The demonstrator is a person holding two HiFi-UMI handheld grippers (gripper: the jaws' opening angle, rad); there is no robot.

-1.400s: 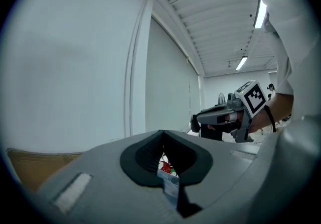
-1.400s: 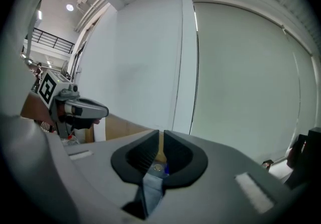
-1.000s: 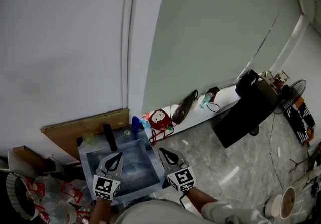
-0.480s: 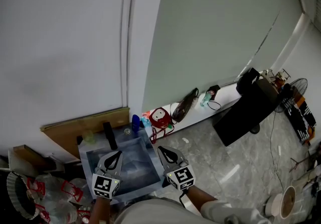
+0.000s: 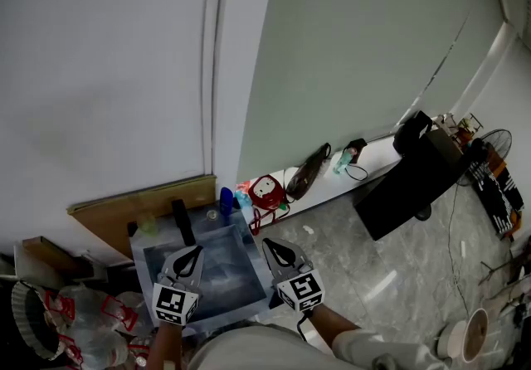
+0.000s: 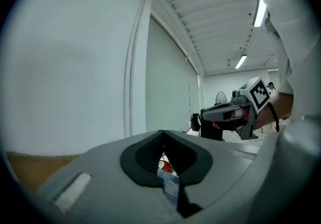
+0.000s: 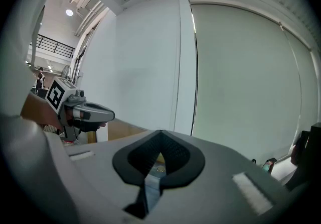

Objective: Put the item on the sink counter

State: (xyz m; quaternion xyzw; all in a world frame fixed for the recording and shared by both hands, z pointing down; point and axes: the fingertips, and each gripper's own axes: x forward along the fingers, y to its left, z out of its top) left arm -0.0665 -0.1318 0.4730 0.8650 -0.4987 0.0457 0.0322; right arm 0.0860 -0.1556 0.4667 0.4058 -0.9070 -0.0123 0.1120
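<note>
A grey-blue sink (image 5: 153, 265) stands low in the head view, with a black tap (image 5: 181, 223) at its back rim. On that rim stand a blue bottle (image 5: 226, 198), a small cup (image 5: 211, 214) and a pale green thing (image 5: 148, 226). My left gripper (image 5: 197, 255) hovers over the basin's left half, shut and empty. My right gripper (image 5: 268, 246) is over the basin's right edge, also shut and empty. In the left gripper view the left gripper (image 6: 162, 133) has its jaws together, with the right gripper (image 6: 220, 113) beyond. In the right gripper view the right gripper (image 7: 160, 134) is closed, with the left gripper (image 7: 95, 114) at left.
A brown board (image 5: 141, 204) leans on the wall behind the sink. A red bag (image 5: 265, 192) and a dark bag (image 5: 305, 173) lie to the right. Plastic bags (image 5: 91, 318) pile up at lower left. A black cabinet (image 5: 411, 182) and a fan (image 5: 489, 153) are at far right.
</note>
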